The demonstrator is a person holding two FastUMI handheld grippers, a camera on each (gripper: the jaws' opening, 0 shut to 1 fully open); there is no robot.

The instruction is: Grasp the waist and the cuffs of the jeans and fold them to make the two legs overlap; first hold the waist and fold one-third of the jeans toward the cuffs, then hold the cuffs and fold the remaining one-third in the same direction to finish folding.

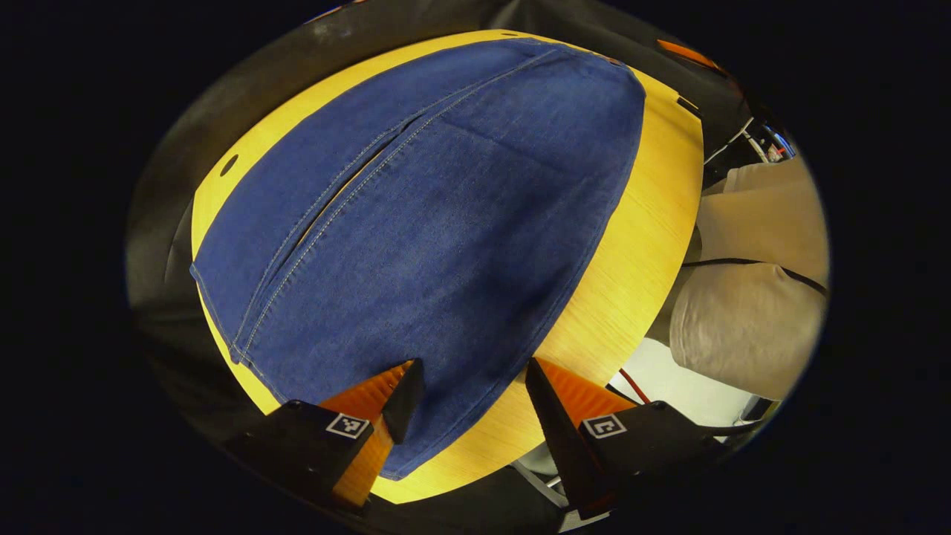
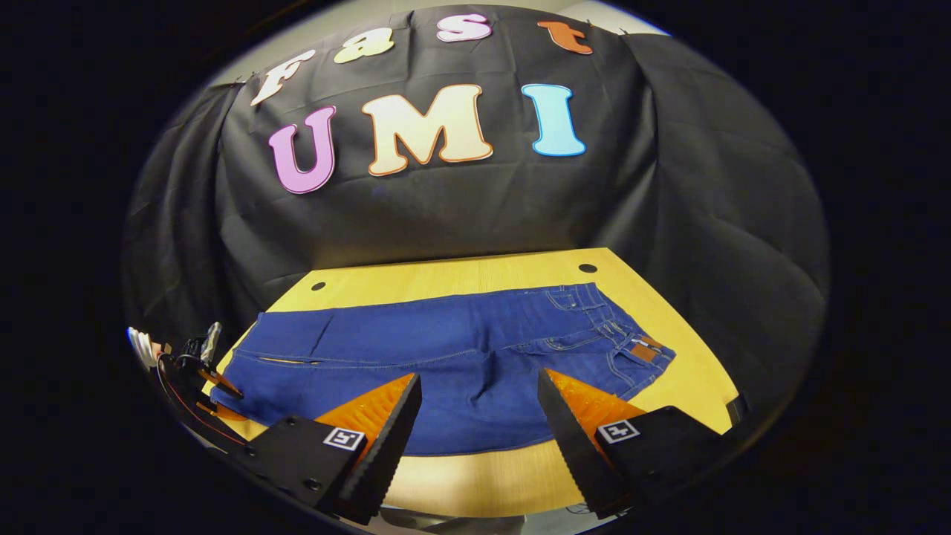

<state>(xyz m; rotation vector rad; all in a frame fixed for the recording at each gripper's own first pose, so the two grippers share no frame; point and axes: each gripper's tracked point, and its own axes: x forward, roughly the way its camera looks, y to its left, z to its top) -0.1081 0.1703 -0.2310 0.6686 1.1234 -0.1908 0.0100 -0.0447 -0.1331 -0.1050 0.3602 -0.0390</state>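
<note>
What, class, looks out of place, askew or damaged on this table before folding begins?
Nothing stands out. The jeans lie flat and unfolded along the table, legs side by side, waist at one end. Both the left gripper and right gripper are open above them.

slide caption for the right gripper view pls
Open right gripper hovering over blue jeans spread flat on a yellow table.
</note>
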